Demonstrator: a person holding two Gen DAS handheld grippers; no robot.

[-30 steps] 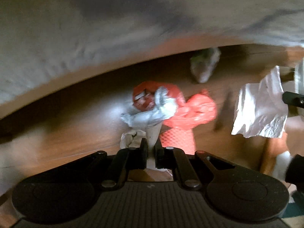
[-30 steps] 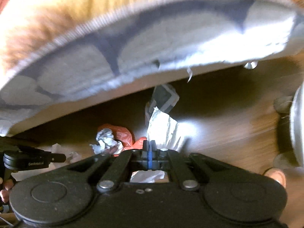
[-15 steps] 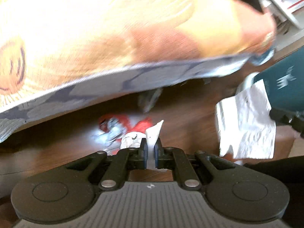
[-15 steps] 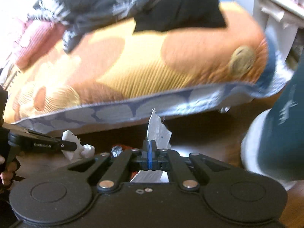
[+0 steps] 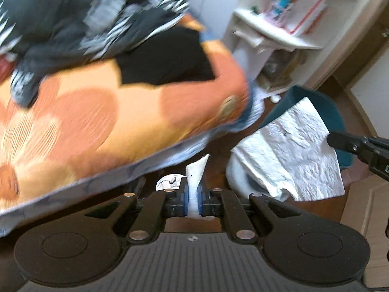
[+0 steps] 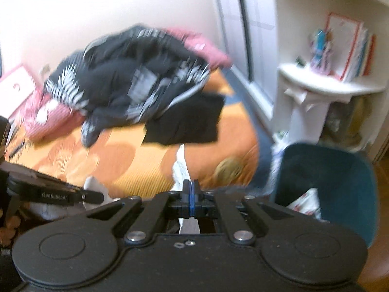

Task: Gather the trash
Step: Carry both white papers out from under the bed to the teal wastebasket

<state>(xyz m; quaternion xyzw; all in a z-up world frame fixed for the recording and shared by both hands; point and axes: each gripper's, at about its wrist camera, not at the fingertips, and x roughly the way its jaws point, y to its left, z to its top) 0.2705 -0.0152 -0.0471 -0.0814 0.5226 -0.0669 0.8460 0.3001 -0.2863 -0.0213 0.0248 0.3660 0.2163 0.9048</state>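
Left gripper pinching my crumpled white paper scrap | right gripper clamped on flat white paper sheet | teal bin just beside.

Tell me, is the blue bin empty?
No, the blue bin already has a crumpled white wrapper lying inside it near the bottom.
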